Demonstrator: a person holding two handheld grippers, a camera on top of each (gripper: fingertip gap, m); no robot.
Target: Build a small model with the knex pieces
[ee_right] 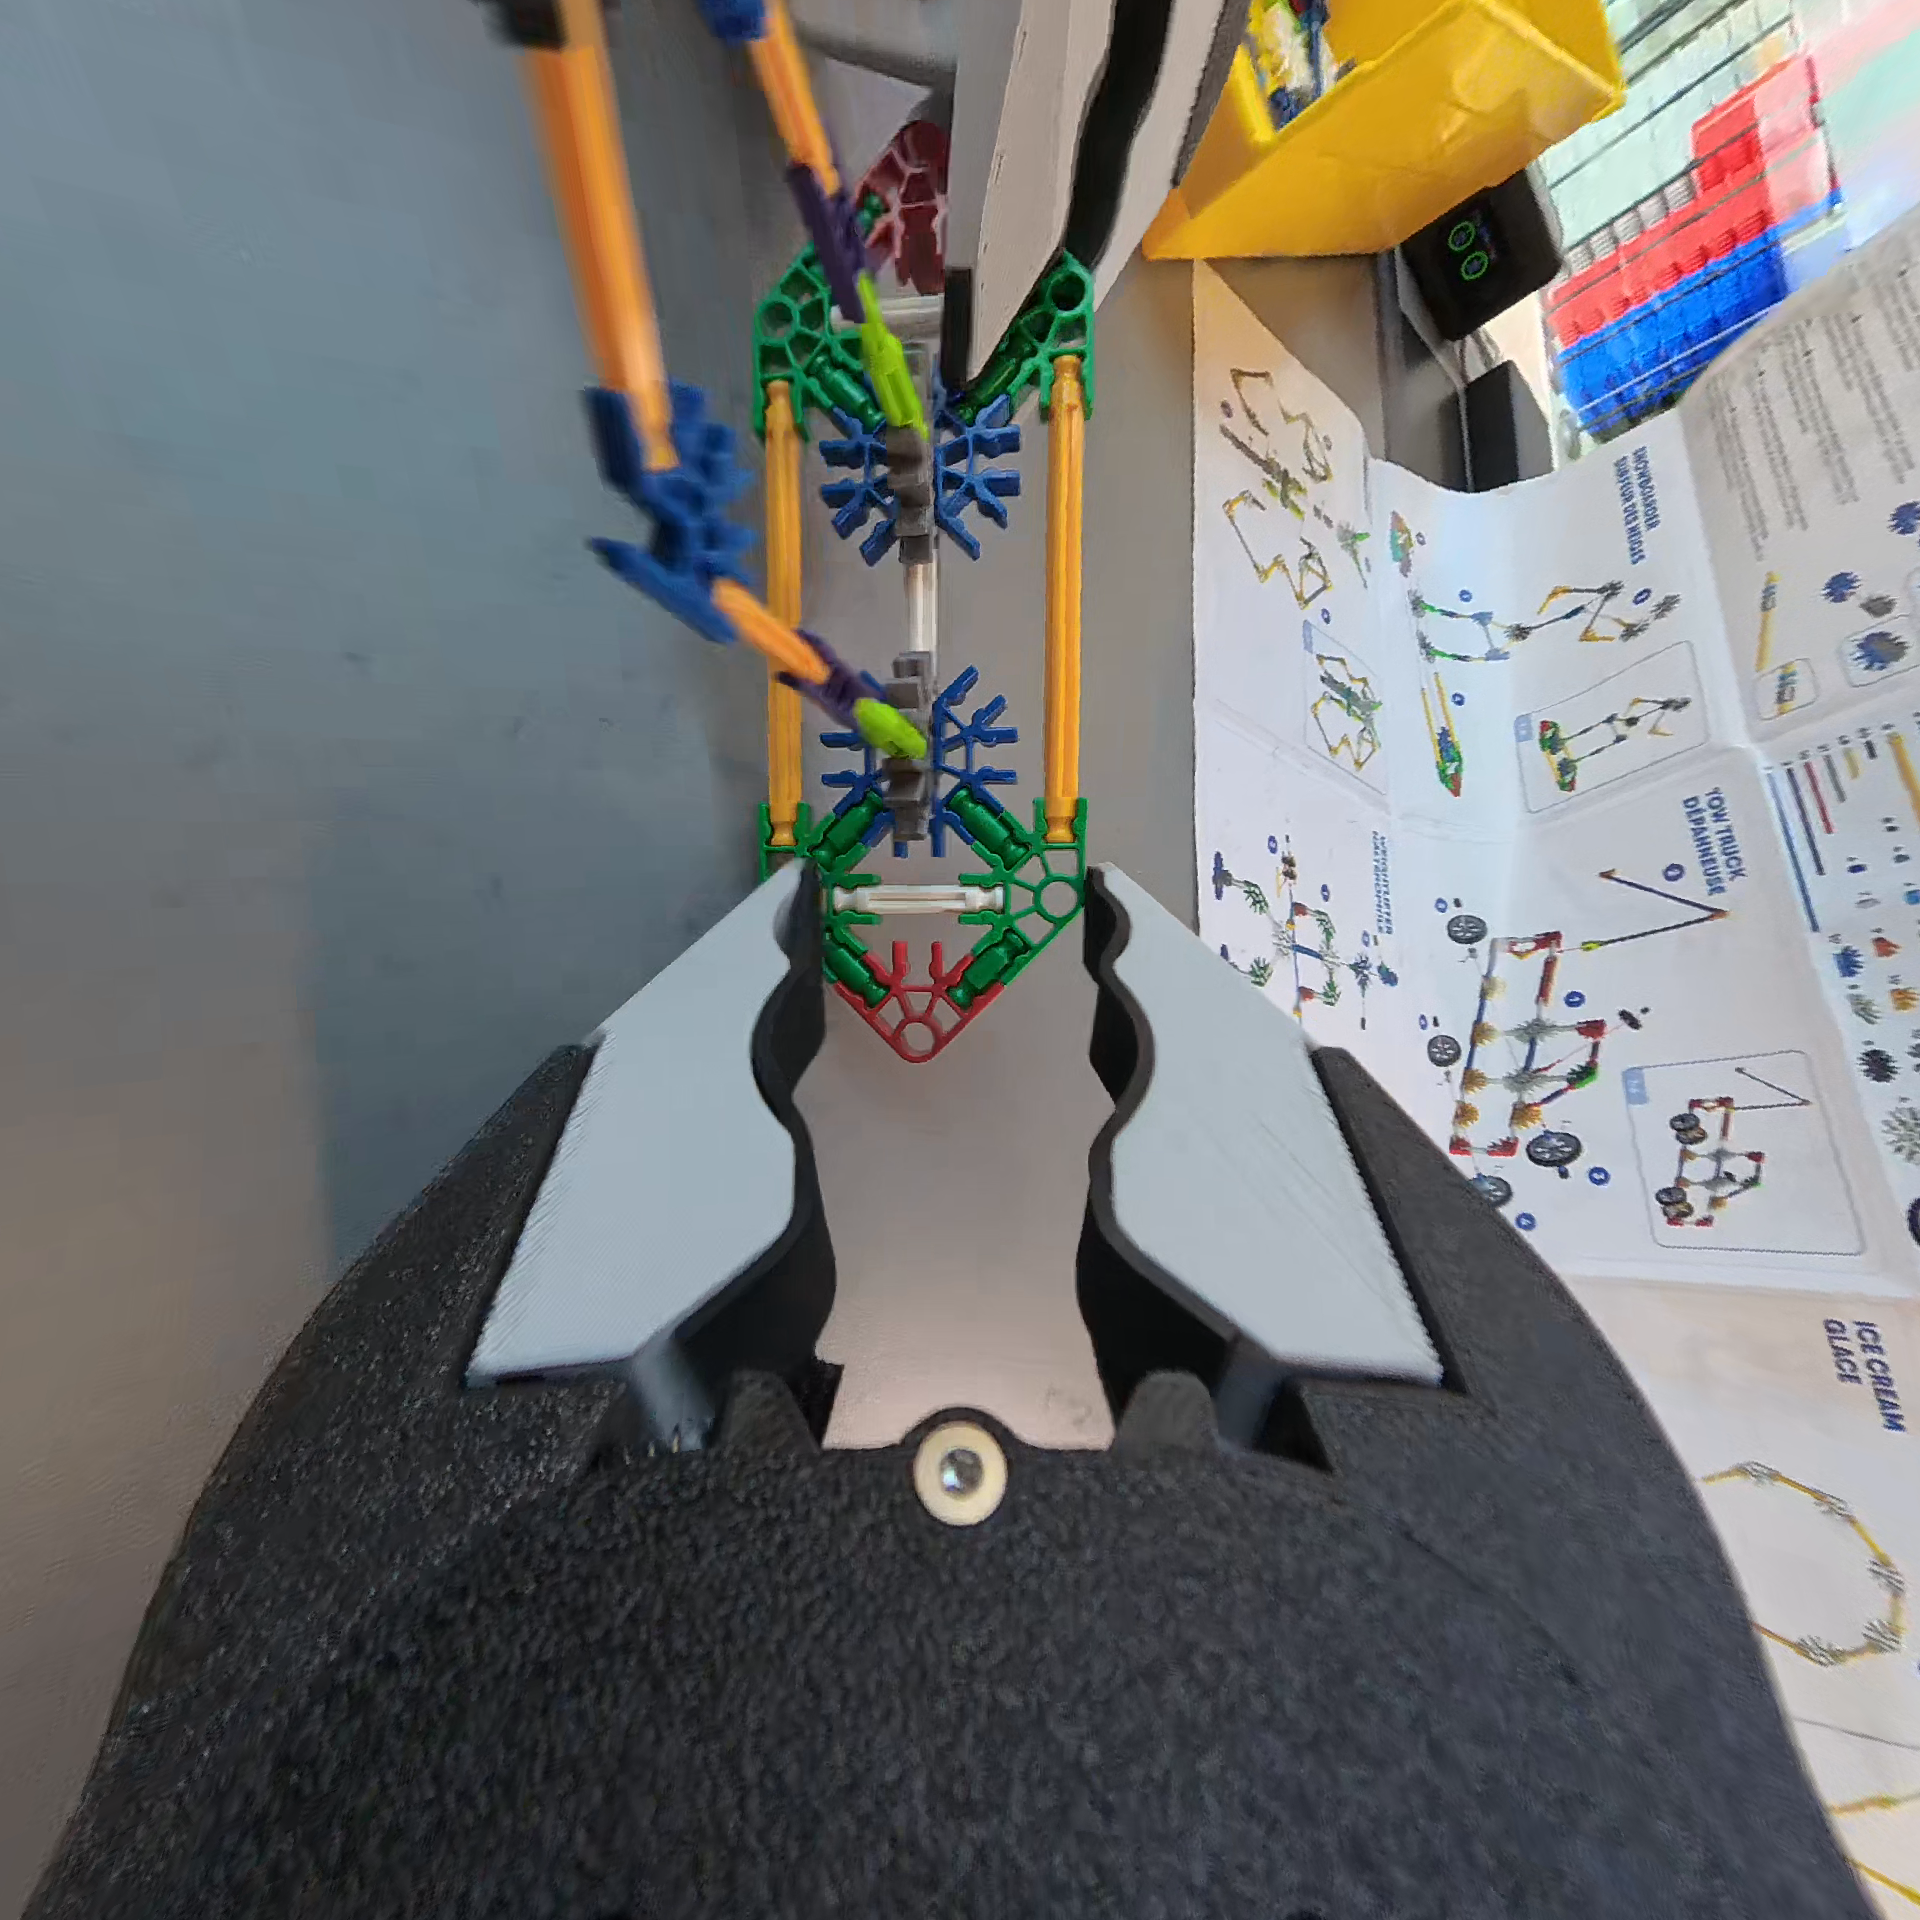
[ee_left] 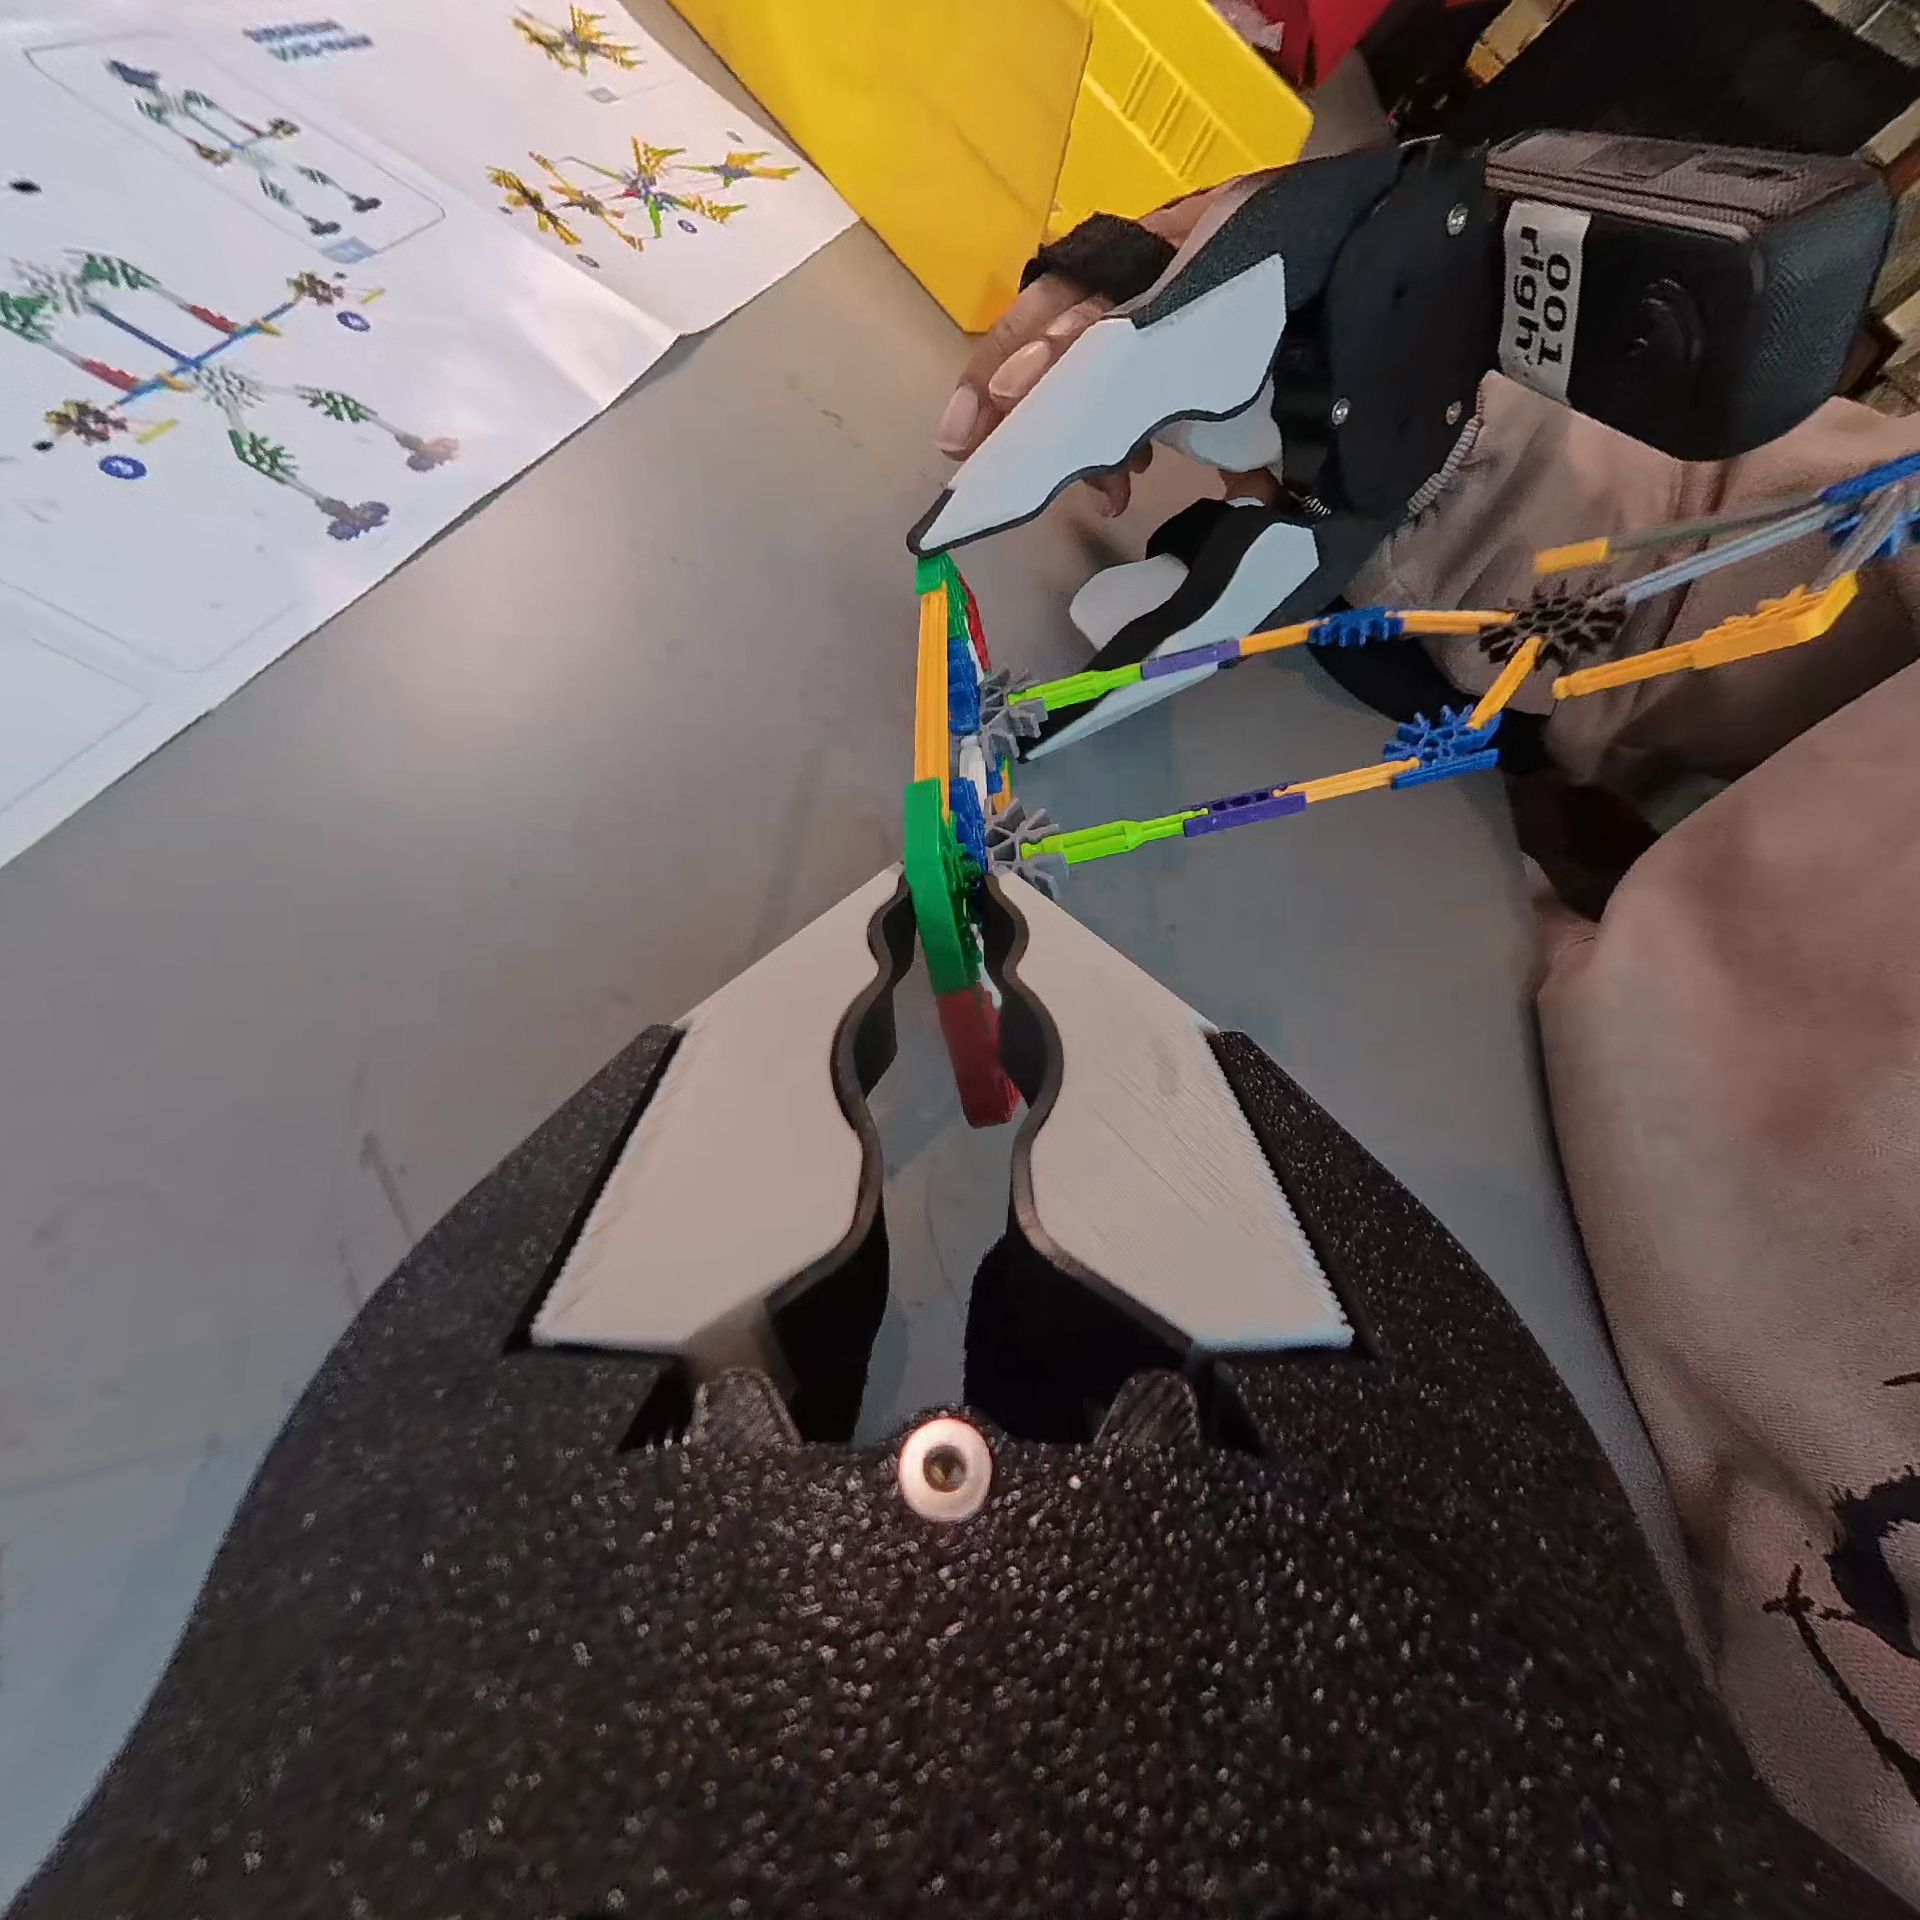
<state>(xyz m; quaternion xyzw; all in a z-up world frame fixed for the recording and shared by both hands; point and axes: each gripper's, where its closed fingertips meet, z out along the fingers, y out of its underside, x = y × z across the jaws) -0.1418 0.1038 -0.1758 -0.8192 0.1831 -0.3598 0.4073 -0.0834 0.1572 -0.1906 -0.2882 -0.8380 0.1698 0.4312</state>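
Rods and connectors of coloured plastic are making up a flat toy frame [ee_right: 920, 644] with green corner pieces, orange side rods, blue snowflake hubs and a red tip at each end, and it is being held edge-up above the grey tabletop [ee_left: 520, 831] between the two tongs. The left gripper [ee_left: 951, 904] is pinching one end of this frame, its grey jaws closed almost fully on the green and red corner pieces, which are sitting in the wavy inner profile. The right gripper [ee_right: 940, 883] is standing wide apart at the opposite end; its tips are just beside the green corners there, and whether they are touching is unclear, so it is not clamping anything. Lime, purple and orange struts [ee_left: 1247, 810] are branching off the frame's middle toward a black hub [ee_left: 1553, 623] beside the person's beige garment [ee_left: 1714, 1143]. Beyond the tongs, a white folded instruction sheet [ee_right: 1558, 883] is lying flat, with a yellow plastic bin [ee_left: 987, 135] past it. As a judgement, the left grip is taking the whole load at one thin edge, so the frame is liable to swivel or slip, and squeezing sideways on snap-fit joints is liable to pop a rod loose; the long struts could also snag on the garment.
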